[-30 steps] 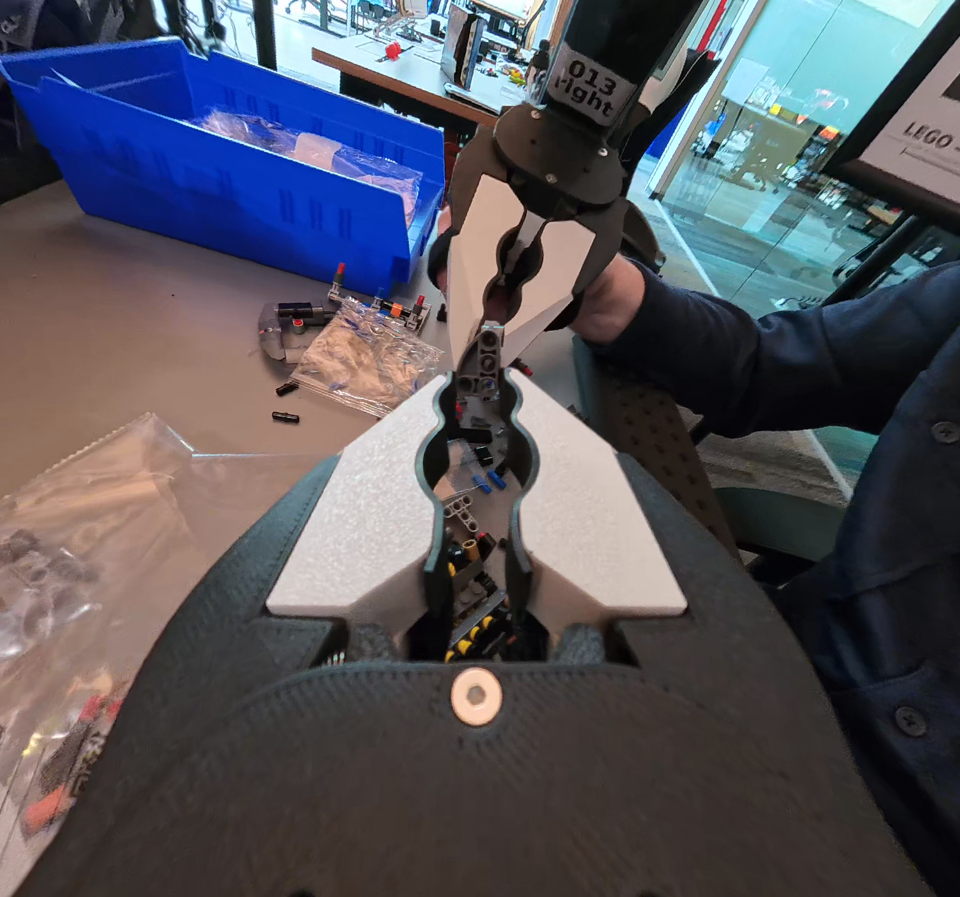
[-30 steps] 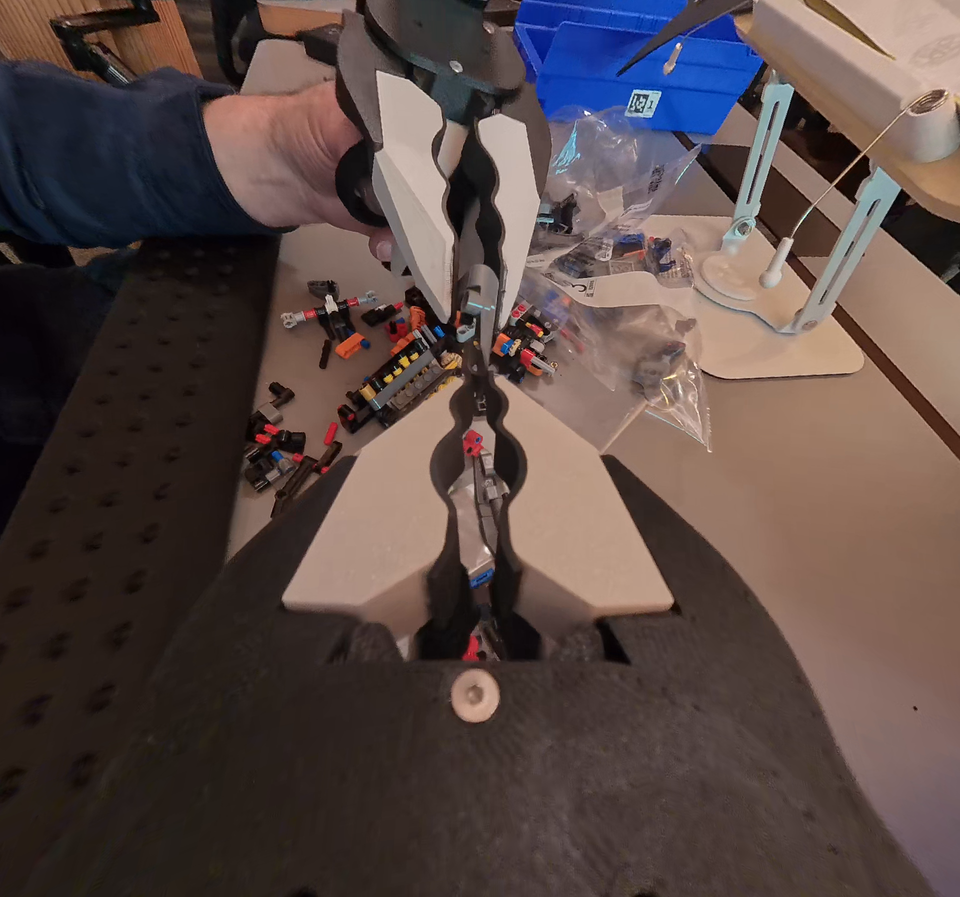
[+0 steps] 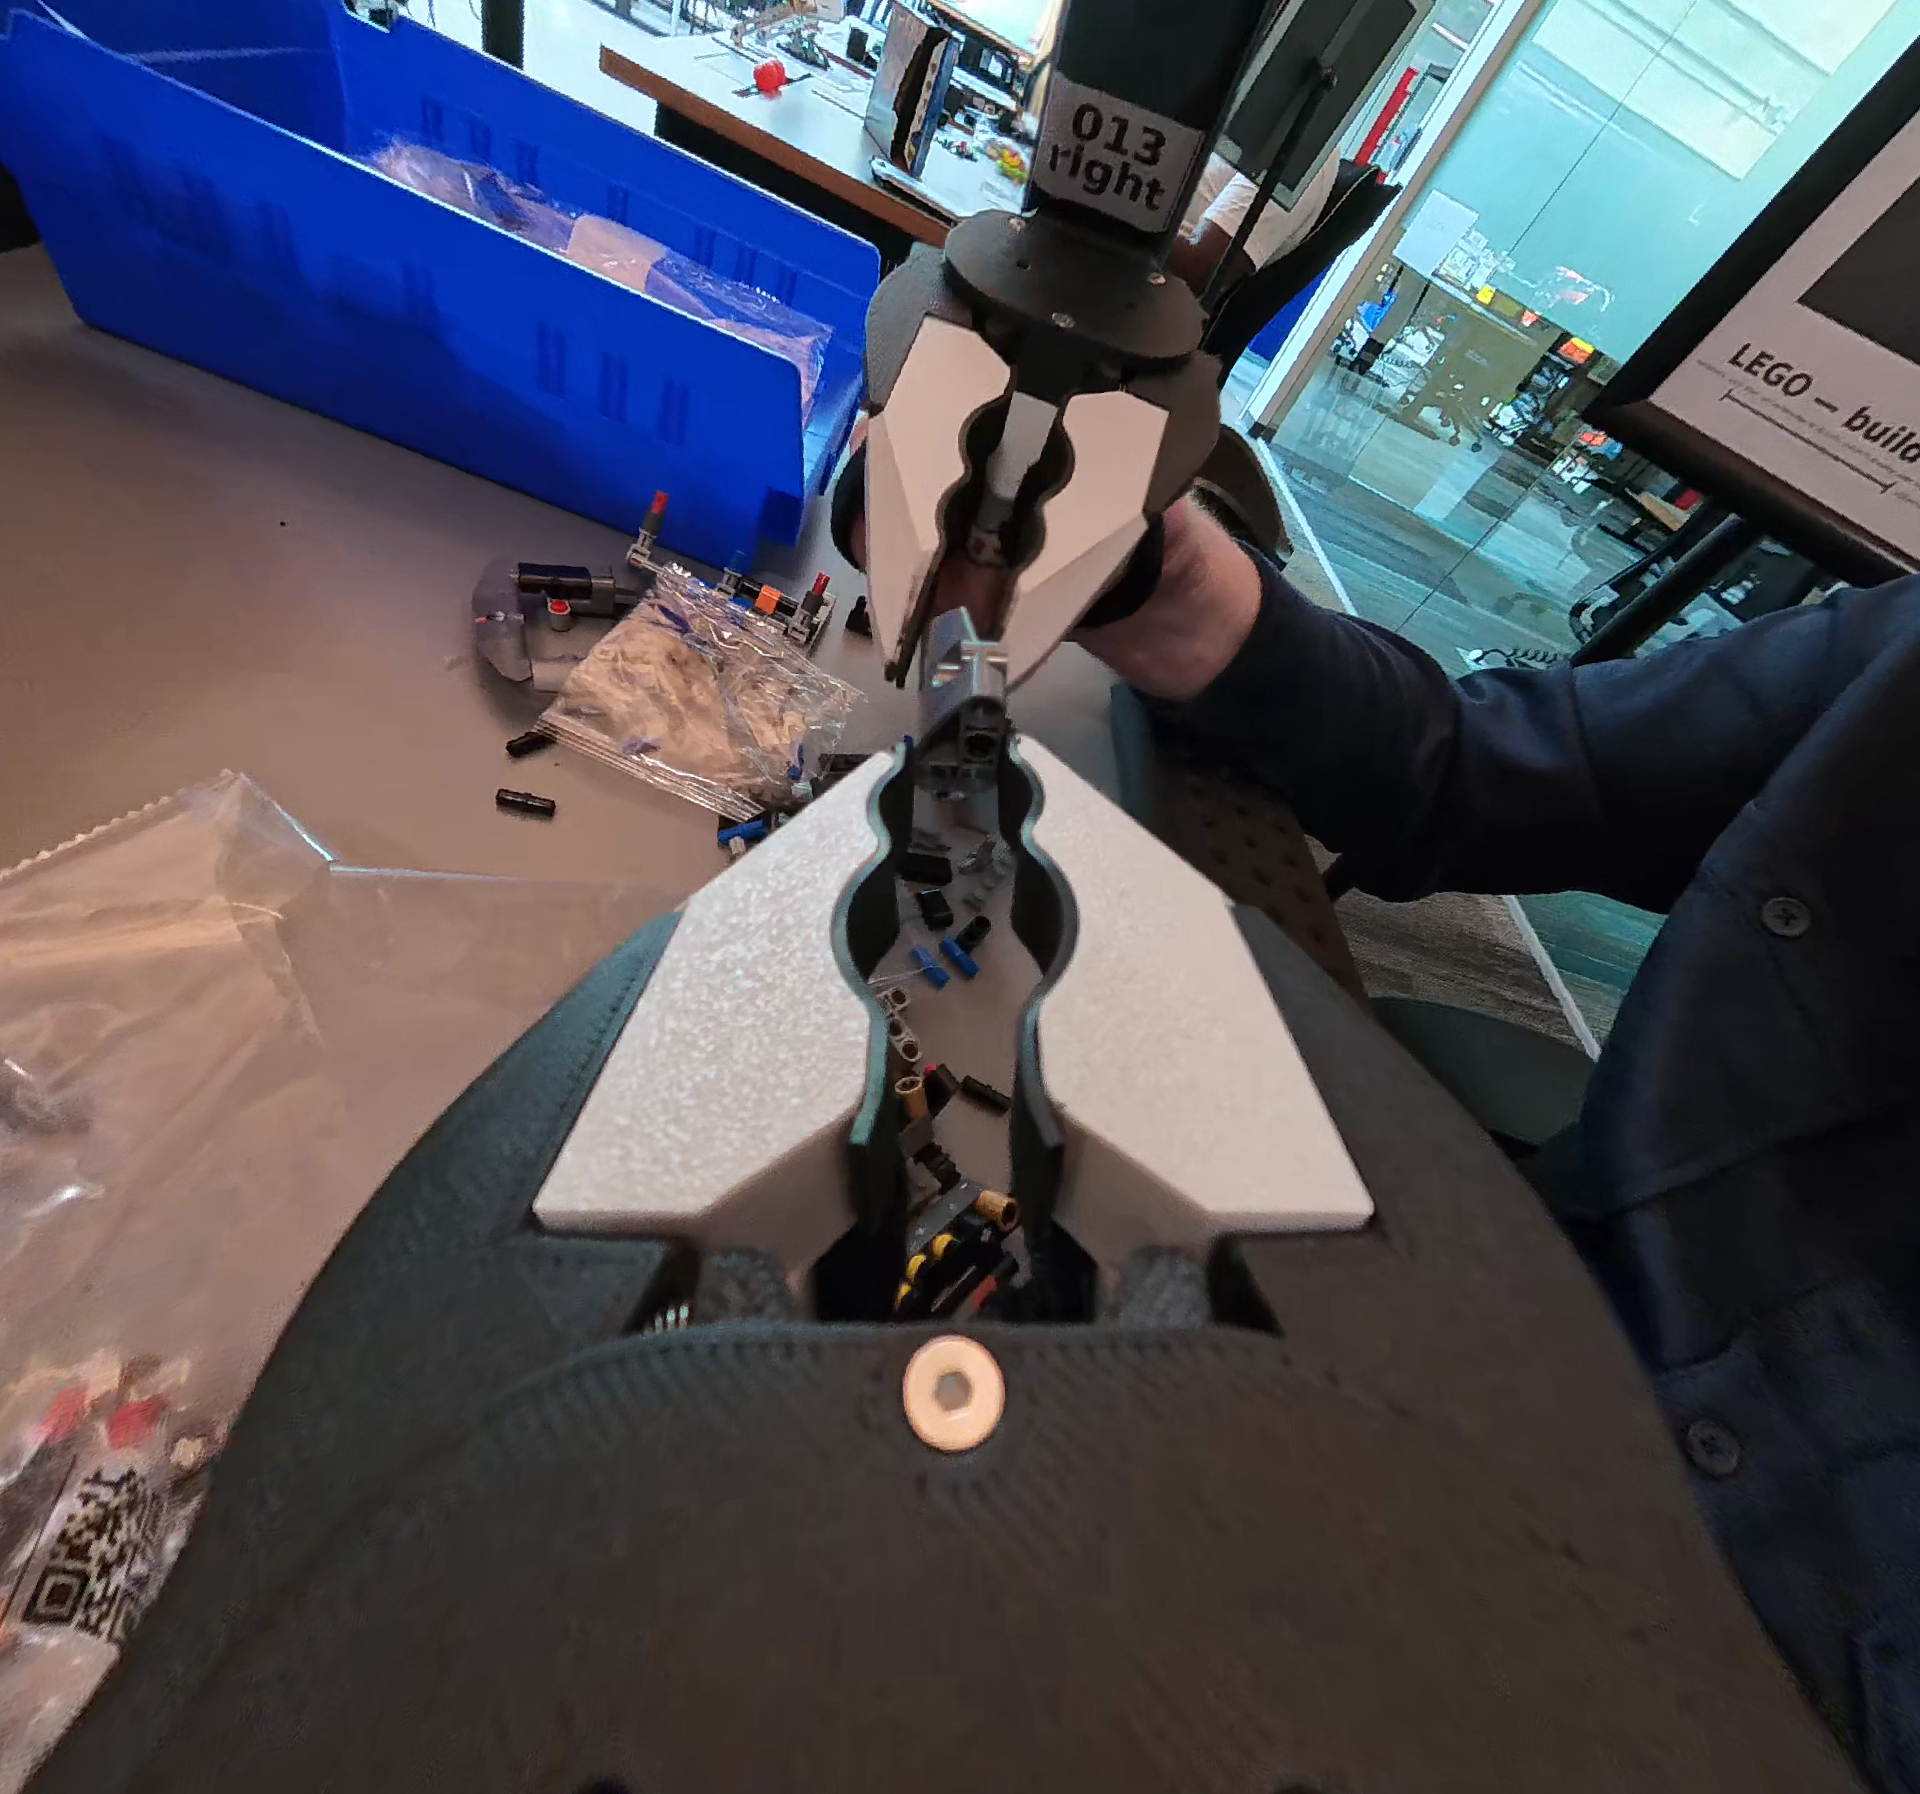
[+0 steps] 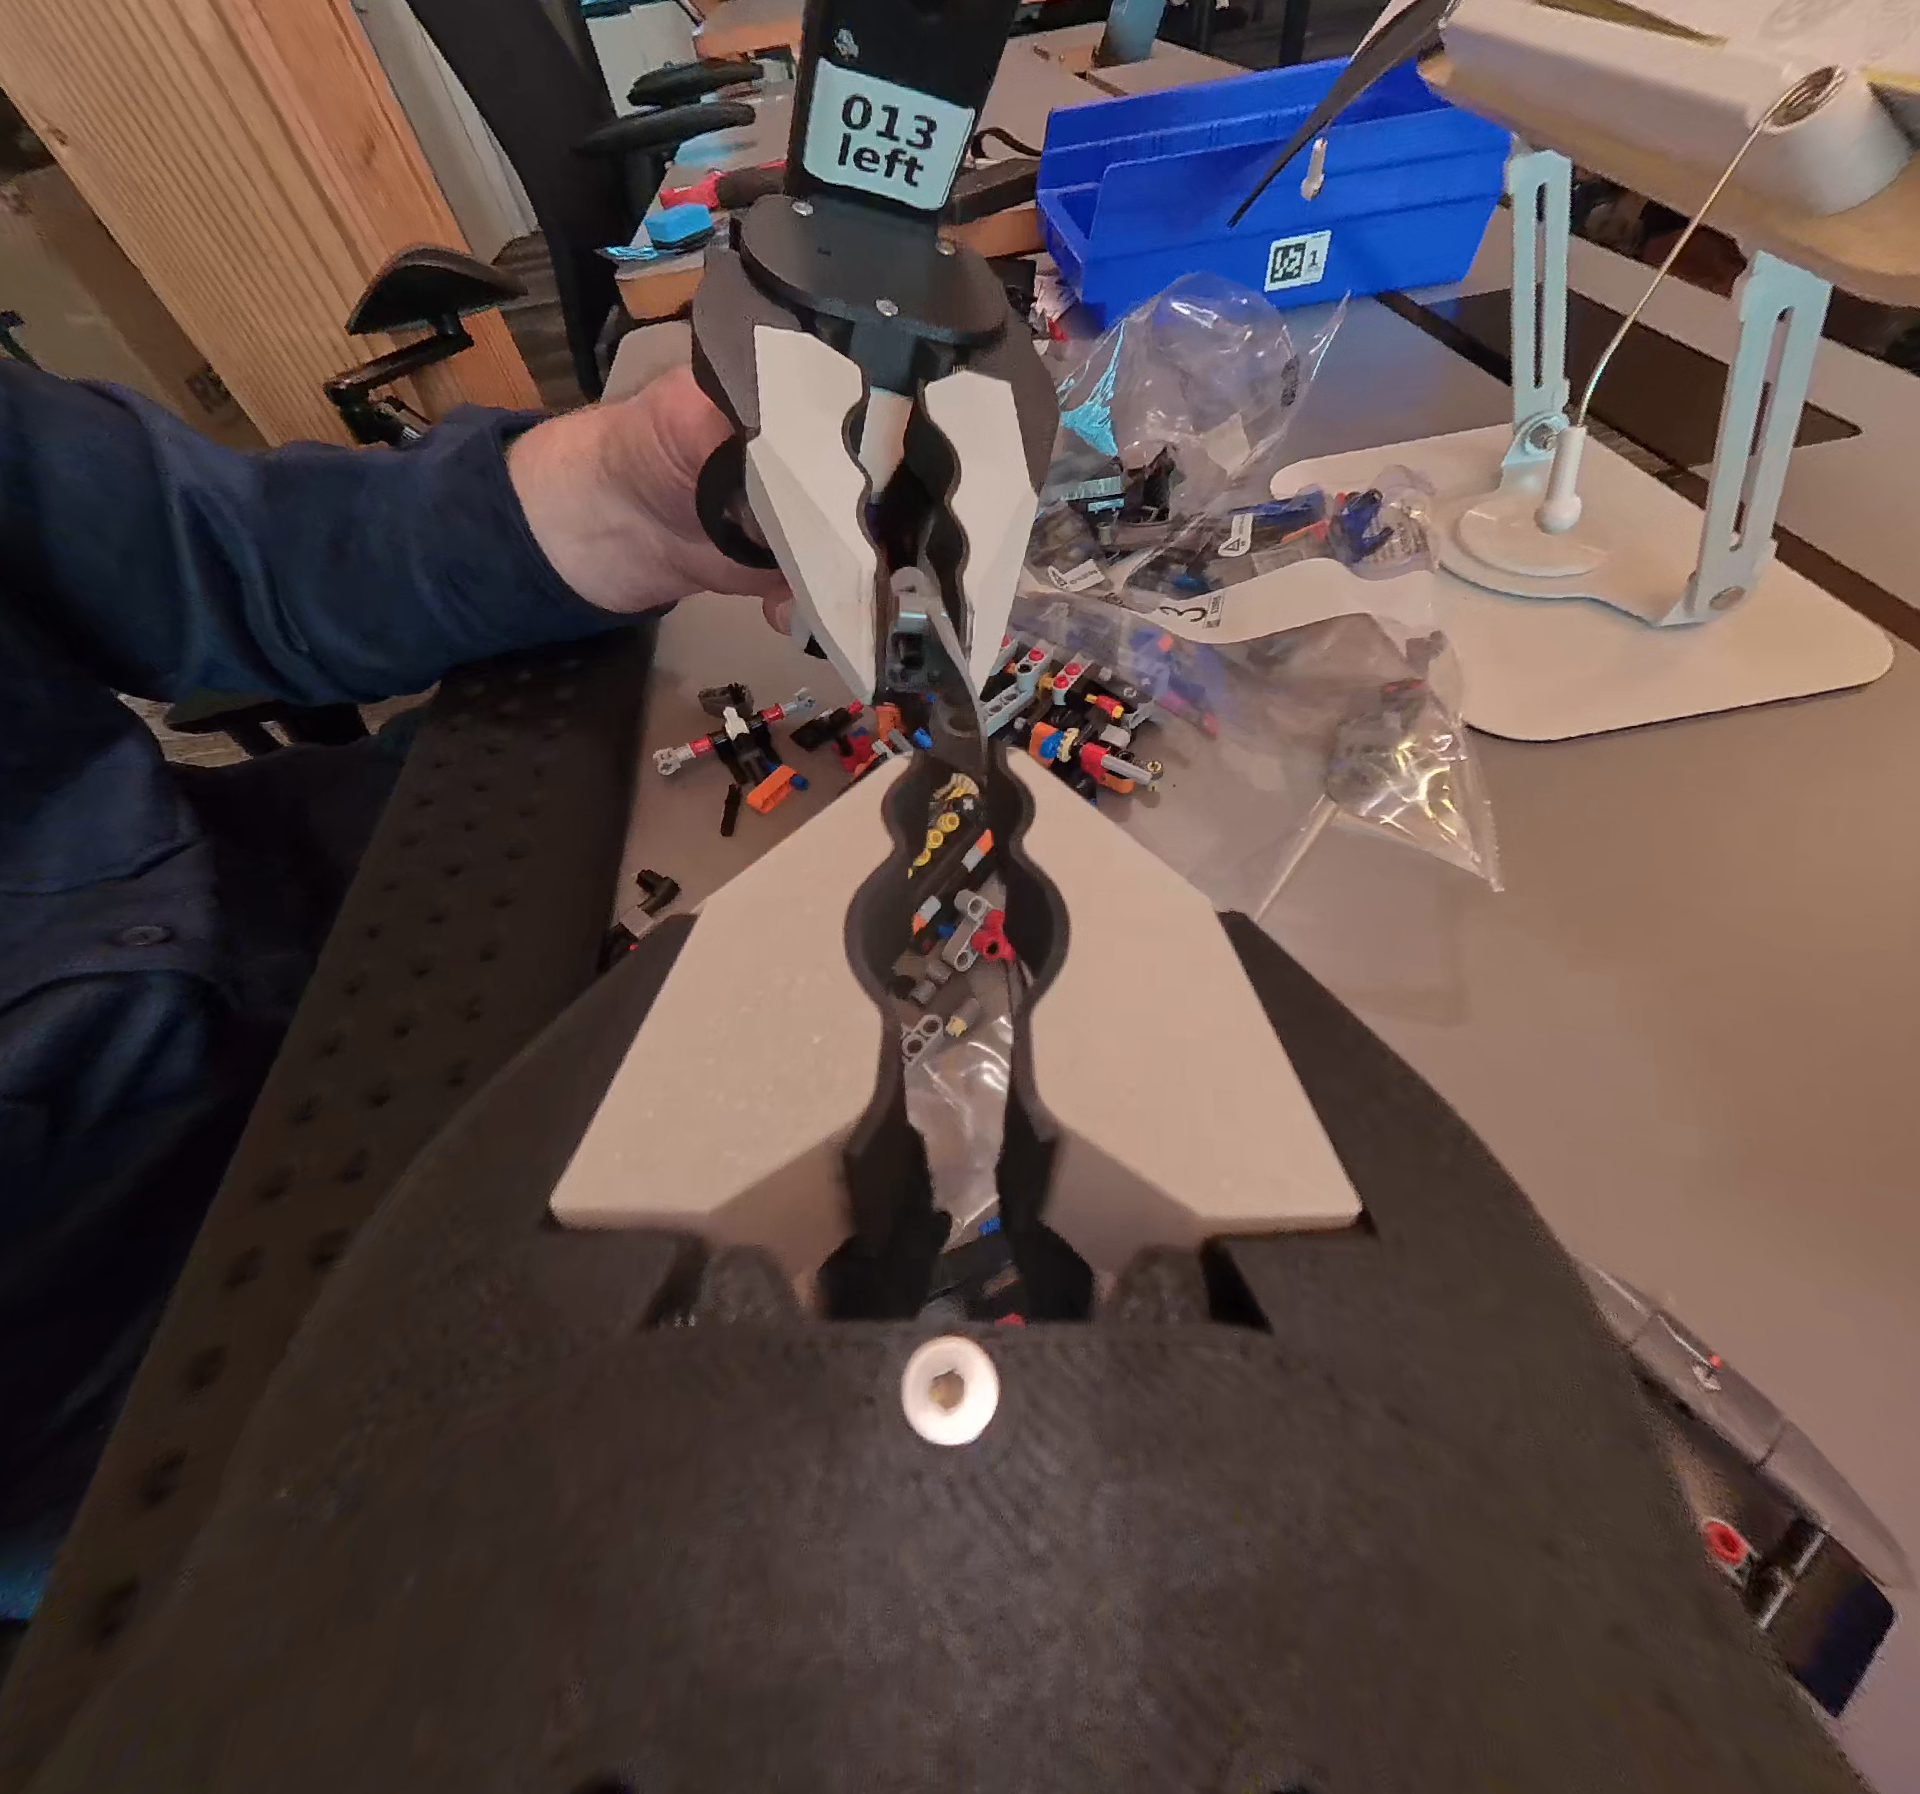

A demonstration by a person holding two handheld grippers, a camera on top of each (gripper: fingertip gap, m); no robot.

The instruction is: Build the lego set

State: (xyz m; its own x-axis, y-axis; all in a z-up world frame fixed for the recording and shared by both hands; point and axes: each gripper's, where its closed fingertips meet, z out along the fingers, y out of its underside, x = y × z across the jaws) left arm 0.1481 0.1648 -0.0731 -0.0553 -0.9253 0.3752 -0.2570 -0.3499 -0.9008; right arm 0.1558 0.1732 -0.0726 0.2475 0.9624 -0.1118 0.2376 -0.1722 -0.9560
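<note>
Fingers of our left gripper (image 3: 961, 757) clench a grey lego piece (image 3: 961, 705) at frame centre, lifted off the table (image 3: 208, 601) so both ends stay reachable. Our right gripper (image 3: 951, 653), coming down from the top of the frame, touches the piece's upper end; whether its fingers pinch it or have let go, we cannot tell. We judge the tip-to-tip pose lets one side brace while the other presses or turns. Loose parts (image 4: 1060, 716) and bags (image 4: 1247, 539) lie close below; the blue bin (image 3: 416, 290) sits at upper left.
</note>
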